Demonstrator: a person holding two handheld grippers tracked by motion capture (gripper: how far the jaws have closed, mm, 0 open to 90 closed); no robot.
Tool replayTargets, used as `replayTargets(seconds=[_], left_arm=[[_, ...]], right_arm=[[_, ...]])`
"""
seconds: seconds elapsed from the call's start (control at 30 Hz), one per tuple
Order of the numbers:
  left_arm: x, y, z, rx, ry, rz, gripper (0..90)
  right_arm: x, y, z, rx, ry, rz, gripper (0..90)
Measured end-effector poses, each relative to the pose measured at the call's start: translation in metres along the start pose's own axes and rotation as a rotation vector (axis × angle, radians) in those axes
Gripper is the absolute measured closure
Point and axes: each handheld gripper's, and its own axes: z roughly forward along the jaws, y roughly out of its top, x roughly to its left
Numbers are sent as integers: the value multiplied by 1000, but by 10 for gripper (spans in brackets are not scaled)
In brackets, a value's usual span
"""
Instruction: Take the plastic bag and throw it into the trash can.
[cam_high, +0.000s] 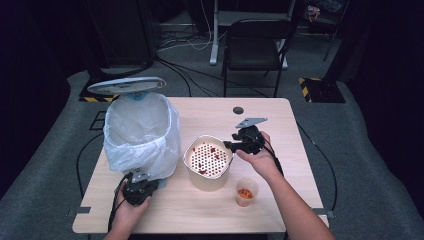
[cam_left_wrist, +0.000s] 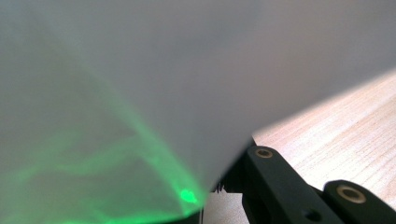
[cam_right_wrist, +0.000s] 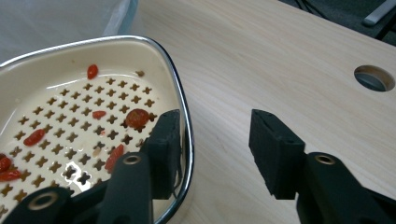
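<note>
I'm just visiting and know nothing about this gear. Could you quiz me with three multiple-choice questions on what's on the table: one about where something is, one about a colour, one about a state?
1. Where is the small plastic cup?
A. Right of the cream strainer pot
B. Inside the lined bin
C. On the chair

2. What colour are the bits lying on the strainer pot insert?
A. Blue
B. Red
C. Black

3. How do the right gripper jaws stand?
A. Shut tight
B. Apart, astride the pot's rim
C. Shut on the cup

Answers: 1 A, it stands beside the pot near the person's right forearm; 2 B, red pieces dot the holes; 3 B, one jaw inside, one outside.
</note>
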Motion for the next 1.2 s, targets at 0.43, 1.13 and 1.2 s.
replayTargets(seconds=[0.43, 1.13, 1.2], left_arm=[[5, 1, -4, 52, 4, 70, 883], [5, 1, -4, 54, 4, 76, 883], [5, 1, -4, 53, 4, 76, 883]], right_arm=[[4, -8, 6, 36, 90, -36, 782], [10, -26, -20, 52, 111, -6, 810], [12, -29, -22, 48, 109, -2, 800]])
